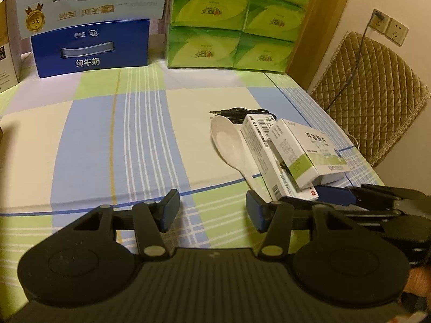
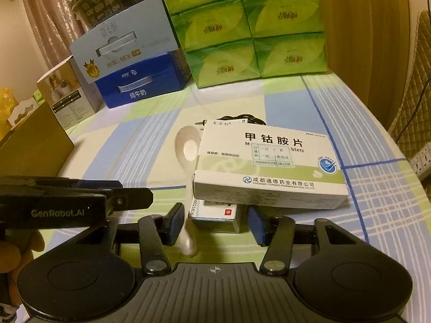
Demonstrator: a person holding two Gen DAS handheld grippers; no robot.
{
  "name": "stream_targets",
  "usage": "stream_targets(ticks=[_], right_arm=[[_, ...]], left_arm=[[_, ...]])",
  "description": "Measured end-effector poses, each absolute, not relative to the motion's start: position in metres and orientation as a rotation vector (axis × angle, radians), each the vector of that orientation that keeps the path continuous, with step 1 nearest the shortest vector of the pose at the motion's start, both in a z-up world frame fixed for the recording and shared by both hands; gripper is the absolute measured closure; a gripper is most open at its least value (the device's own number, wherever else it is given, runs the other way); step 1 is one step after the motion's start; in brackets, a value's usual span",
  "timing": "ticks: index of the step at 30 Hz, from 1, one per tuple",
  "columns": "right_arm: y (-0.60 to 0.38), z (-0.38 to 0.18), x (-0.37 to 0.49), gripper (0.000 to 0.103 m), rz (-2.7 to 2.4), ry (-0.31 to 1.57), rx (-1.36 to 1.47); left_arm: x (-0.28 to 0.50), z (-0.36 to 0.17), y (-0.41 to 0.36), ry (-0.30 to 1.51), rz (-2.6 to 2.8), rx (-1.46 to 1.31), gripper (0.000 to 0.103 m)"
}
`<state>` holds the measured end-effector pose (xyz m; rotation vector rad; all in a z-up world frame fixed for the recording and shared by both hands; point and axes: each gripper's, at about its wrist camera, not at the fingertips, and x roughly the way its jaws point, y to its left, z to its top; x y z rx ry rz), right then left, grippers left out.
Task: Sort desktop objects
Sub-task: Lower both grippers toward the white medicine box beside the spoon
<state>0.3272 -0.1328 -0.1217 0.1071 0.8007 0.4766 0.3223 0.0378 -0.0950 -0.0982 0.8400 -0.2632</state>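
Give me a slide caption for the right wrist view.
Open right gripper faces stacked medicine boxes beside a white spoon.

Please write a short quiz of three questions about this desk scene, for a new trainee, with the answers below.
1. True or false: the green-and-white medicine box lies on top of another medicine box.
2. Which item lies beside the boxes, with its handle partly under them? A) fork B) white spoon C) pen
3. Fill in: the black audio cable lies ____ the boxes, toward the green tissue packs.

Key:
1. True.
2. B.
3. Behind. Both the left gripper and the right gripper are open and hold nothing.
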Motion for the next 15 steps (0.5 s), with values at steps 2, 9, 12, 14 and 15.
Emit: stream_targets(ticks=[2, 9, 12, 14, 15], right_arm=[[-0.135, -0.122, 0.327, 0.064, 0.476, 0.804, 0.112], [-0.140, -0.117, 0.321, 0.065, 0.453, 0.816, 0.053], [-0.141, -0.117, 0.320, 0.065, 0.453, 0.819, 0.038], [-0.143, -0.118, 0.320, 0.065, 0.452, 0.818, 0.044], [-0.144, -0.118, 0.320, 0.065, 0.451, 0.818, 0.046]], left_arm=[[0.323, -0.096, 0.037, 0.842, -0.268, -0.095, 0.054], [0.332, -0.100, 0.024, 0.855, -0.296, -0.085, 0.054], [0.341, -0.102, 0.015, 0.861, -0.313, -0.095, 0.054], [0.345, -0.104, 0.008, 0.863, -0.319, -0.094, 0.054], [0.348, -0.105, 0.005, 0.867, -0.323, -0.094, 0.054]])
